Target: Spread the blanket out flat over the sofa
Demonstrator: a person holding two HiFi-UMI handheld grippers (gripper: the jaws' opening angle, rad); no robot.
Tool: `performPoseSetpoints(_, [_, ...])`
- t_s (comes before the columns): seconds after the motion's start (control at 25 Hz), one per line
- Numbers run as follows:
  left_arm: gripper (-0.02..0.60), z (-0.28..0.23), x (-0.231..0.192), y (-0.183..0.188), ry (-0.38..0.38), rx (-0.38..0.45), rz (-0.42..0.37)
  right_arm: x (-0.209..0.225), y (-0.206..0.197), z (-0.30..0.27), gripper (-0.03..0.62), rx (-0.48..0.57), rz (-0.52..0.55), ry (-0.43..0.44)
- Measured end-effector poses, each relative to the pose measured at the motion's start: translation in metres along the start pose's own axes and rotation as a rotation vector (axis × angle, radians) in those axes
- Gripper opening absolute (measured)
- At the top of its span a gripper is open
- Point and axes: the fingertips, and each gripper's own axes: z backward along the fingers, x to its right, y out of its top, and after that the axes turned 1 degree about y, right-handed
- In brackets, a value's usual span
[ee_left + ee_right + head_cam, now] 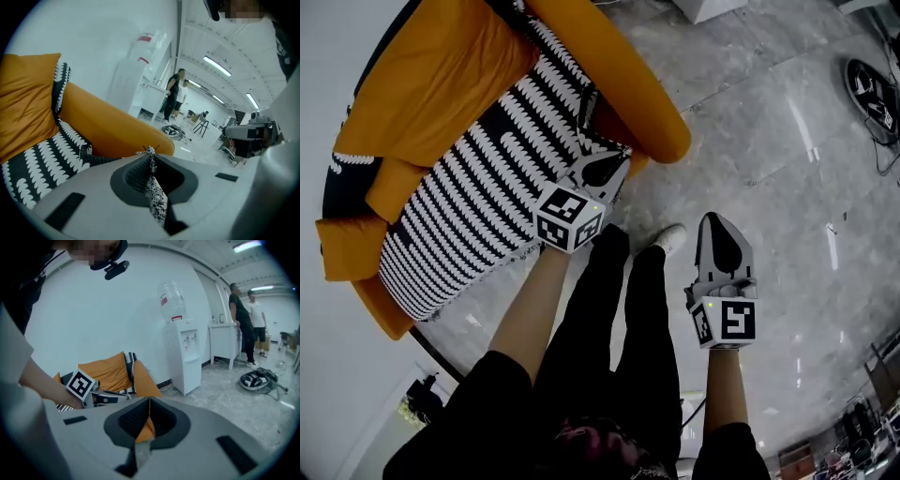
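The black-and-white patterned blanket [478, 197] lay along the seat of the orange upholstered sofa [652, 98]. It covered most of the seat and ran up beside the loose orange back cushion [441, 75]. One corner of the blanket sat at the sofa's near end, just beside its rounded orange edge. There the left claw [150, 152] was closed on a thin pinch of the patterned edge, and a narrow strip of cloth showed between its jaws. The right claw [149, 399] was closed on nothing. It hung off the sofa, well apart from the blanket, over the grey marble floor [769, 141].

The step in hand looked like drawing the held corner out toward the sofa's near end to take up slack. To do it well, the pull would best run low and level along the seat. Lifting would raise the cloth off the sofa and let it fold back on itself. The grip held only a sliver of the edge, so a slow, steady draw seemed safer than a tug, which could slip the cloth free.

The right claw would do most good by opening and taking the blanket's other near corner on the sofa. The edge could then be stretched between two points. The back cushion might pin the far side, so any drag there would call for easing off. The corner should be released only once it lay flat against the sofa's edge.
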Motion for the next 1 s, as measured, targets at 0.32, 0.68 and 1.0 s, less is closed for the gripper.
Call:
performPoseSetpoints(0.32, [0.023,-0.027,0.048,-0.012,-0.073,-0.074,-0.077,0.041,-0.013,0.033,0.021,0.018,-0.062,-0.071])
performPoseSetpoints(0.68, [0.023,-0.060,0.070,-0.047,-0.100,-0.186,-0.155,0.075,-0.046,0.055,0.021,0.026,-0.149,-0.148])
performPoseSetpoints(1.0, [0.023,-0.084,0.071,-0.073,-0.118,-0.277,-0.253,0.104,-0.079,0.074,0.021,0.028,-0.220,-0.230])
